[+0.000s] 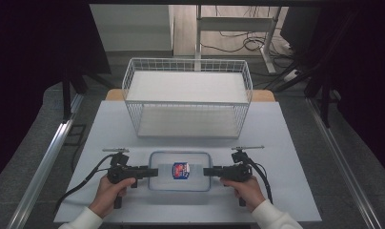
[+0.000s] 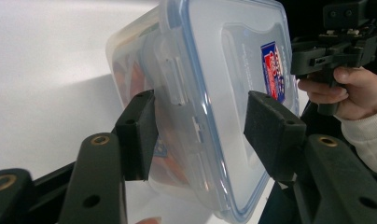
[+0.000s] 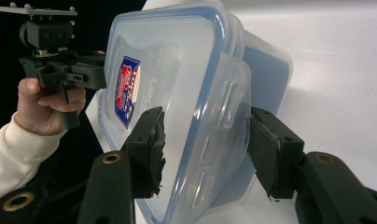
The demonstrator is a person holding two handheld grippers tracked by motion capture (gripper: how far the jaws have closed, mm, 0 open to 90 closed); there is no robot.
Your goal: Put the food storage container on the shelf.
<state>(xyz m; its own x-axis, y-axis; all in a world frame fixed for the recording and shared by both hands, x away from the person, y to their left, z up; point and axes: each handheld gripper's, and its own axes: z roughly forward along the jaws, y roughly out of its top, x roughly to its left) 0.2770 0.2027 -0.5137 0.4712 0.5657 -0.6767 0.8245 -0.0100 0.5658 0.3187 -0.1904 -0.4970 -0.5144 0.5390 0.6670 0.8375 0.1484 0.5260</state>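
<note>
Clear plastic forms the box [image 1: 180, 171], which lies flat on the white bench [image 1: 276, 143], near the person's edge and midway between the two hands. Its lid is edged in blue, carries a red, white and blue label [image 1: 180, 170], and is seated on the box. A white wire basket [image 1: 187, 98] stands on the bench beyond the box, well apart from it.

Left claw [image 1: 152, 171]: held level in the left hand [image 1: 108, 191], pointing at the left short end of the box. In the left gripper view the jaws straddle that end of the box [image 2: 210, 107], one above the lid and one below the base, at the side clip [image 2: 173, 79]. The lower pad [image 2: 139, 135] lies against the box wall; the upper pad [image 2: 270, 133] sits close to the lid, and contact there cannot be confirmed. Whether this claw is pinching the box or only spread around it, I cannot tell.

Right claw [image 1: 208, 171]: held level in the right hand [image 1: 248, 190], pointing at the right short end. In the right gripper view the jaws straddle the box [image 3: 186, 93] at its clip [image 3: 224, 112], one pad [image 3: 149, 149] on the lid side, the other pad [image 3: 270, 151] on the base side. Both sit close to the plastic; a firm pinch cannot be confirmed.

Each gripper view also shows the opposite hand and its gripper beyond the far end of the box.
</note>
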